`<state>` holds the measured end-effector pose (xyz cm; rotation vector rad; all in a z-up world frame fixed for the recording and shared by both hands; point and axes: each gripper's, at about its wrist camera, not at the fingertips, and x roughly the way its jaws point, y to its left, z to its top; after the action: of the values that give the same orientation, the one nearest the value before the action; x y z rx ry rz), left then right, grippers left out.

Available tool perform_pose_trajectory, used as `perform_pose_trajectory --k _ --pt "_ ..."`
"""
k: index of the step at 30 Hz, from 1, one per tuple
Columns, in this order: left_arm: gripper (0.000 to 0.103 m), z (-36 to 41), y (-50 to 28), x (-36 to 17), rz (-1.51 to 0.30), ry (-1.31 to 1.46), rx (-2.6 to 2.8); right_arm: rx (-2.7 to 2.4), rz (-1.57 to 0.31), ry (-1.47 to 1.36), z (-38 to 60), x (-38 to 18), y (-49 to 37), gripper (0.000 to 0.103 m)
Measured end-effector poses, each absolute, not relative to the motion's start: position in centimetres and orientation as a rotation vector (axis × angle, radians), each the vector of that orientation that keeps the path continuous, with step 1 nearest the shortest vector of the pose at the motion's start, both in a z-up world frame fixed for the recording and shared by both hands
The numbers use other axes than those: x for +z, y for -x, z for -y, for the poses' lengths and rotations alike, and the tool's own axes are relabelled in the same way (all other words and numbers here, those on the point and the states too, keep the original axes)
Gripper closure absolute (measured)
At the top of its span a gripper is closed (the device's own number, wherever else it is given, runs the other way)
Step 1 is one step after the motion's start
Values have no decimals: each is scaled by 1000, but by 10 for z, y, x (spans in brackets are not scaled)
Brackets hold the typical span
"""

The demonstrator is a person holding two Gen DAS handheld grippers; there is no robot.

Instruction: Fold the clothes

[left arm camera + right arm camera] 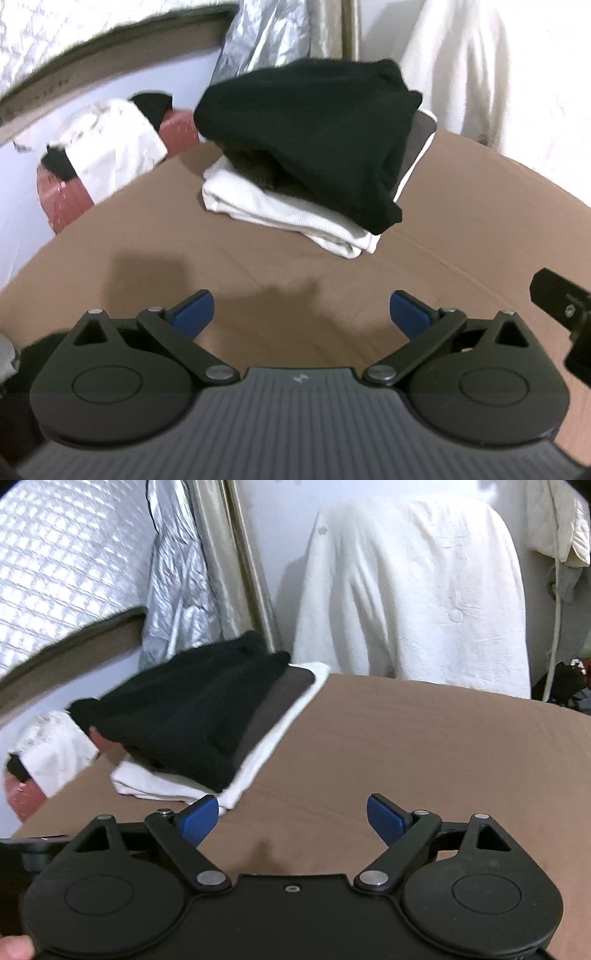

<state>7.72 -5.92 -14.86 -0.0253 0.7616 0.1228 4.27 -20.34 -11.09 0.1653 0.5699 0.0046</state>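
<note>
A stack of folded clothes lies on the brown bed sheet (461, 229). A black garment (310, 136) is on top, a grey-brown one (419, 142) under it, and a white one (291, 218) at the bottom. In the right wrist view the black garment (192, 712) tops the same stack at the left, over the white one (166, 790). My left gripper (301, 314) is open and empty, above bare sheet in front of the stack. My right gripper (291, 818) is open and empty, just right of the stack's near corner.
A red suitcase (66, 199) with white and black clothes (114, 144) on it stands left of the bed. A white cloth (413, 590) drapes something beyond the bed. A silver cover (177, 576) hangs at the back left. The right gripper's body (565, 314) shows at the right edge.
</note>
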Motion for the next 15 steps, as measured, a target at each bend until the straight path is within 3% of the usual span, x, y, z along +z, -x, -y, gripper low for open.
perform_pose_trajectory --k 15 --pt "0 61 -53 -153 -709 71 78 26 -584 -118 205 -108 -11 11"
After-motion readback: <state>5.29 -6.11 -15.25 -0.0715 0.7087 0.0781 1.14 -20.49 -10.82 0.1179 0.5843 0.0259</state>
